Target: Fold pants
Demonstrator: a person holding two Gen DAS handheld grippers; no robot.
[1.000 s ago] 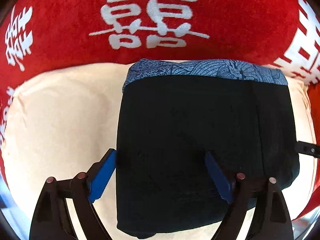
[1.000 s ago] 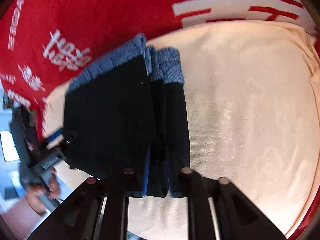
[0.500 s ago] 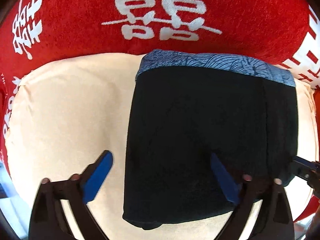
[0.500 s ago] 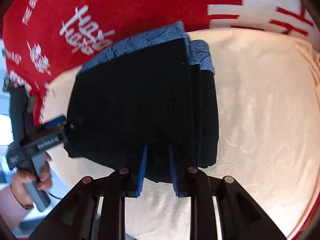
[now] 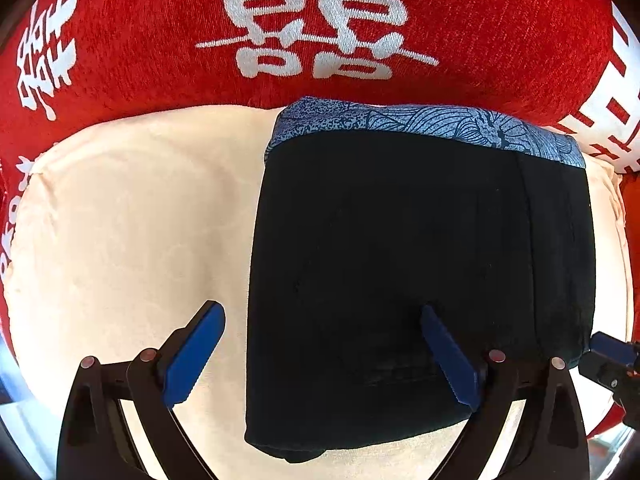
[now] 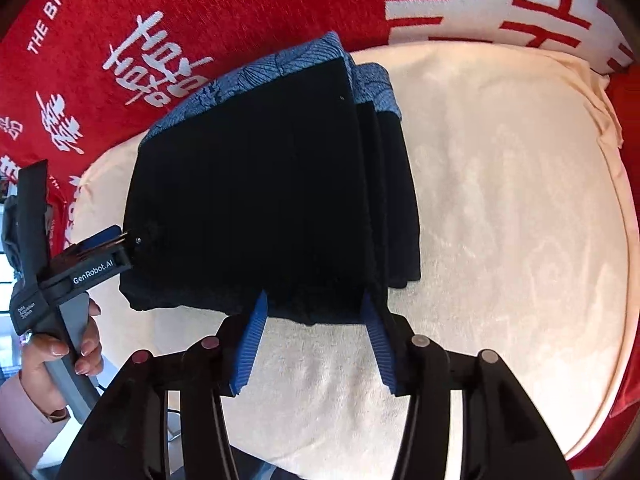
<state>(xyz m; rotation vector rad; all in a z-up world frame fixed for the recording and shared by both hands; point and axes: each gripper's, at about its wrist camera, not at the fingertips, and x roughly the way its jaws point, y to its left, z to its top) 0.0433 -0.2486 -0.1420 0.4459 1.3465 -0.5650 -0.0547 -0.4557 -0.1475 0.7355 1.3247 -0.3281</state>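
Observation:
The black pants (image 5: pixel 416 272) with a blue patterned waistband (image 5: pixel 420 124) lie folded in a compact stack on a cream cushion (image 5: pixel 120 220). My left gripper (image 5: pixel 320 320) is open and empty, its jaws spread over the near left edge of the stack. In the right wrist view the pants (image 6: pixel 264 200) show stacked layers at their right edge. My right gripper (image 6: pixel 314 300) is open and empty at the near edge of the stack. The left gripper (image 6: pixel 108 248) shows there at the stack's left corner.
A red cushion with white characters (image 5: pixel 320 20) stands behind the cream cushion. Red fabric with white print (image 6: pixel 120 60) backs it in the right wrist view. A hand (image 6: pixel 52 352) holds the left gripper's handle.
My right gripper has opened and let go of the pants' near edge, and drawn back slightly. My left gripper stayed open and shifted a little left and back.

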